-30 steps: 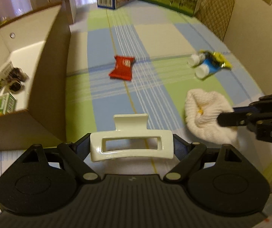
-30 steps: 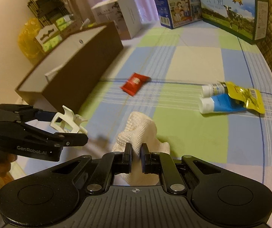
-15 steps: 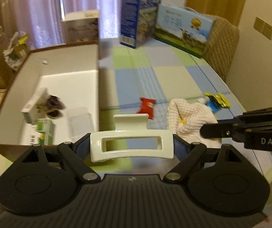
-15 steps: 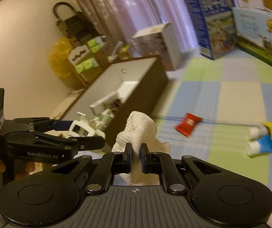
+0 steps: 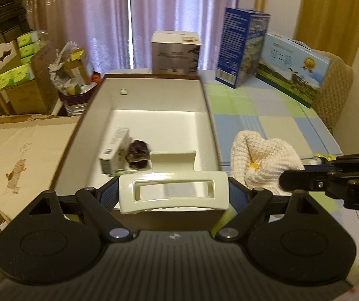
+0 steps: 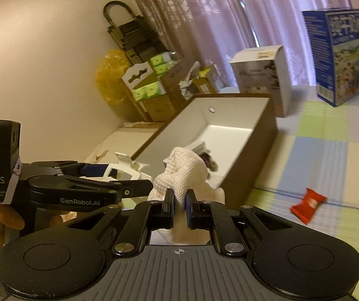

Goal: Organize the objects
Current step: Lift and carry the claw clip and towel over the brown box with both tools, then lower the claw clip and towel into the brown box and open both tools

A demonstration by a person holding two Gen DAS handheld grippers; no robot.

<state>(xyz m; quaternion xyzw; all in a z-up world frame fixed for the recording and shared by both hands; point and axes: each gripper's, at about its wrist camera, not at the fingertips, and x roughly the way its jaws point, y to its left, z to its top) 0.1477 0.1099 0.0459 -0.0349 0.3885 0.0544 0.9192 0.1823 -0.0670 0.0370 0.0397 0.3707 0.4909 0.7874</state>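
Two tongs are loaded. Our left tongs [image 5: 173,192] pinch a cream hair claw [image 5: 173,192] crosswise, held over the near wall of the brown box [image 5: 210,123]. Our right tongs [image 6: 179,207] are pressed onto a white knit cloth [image 6: 183,173], which hangs at three o'clock from the claw, just outside the box's right wall. Inside the box, at twelve o'clock from the claw, lie a small carton [image 5: 113,150] and a dark bundle [image 5: 139,154]. On the checked table [image 6: 334,150], a red snack packet [image 6: 307,203] lies at three o'clock from the cloth.
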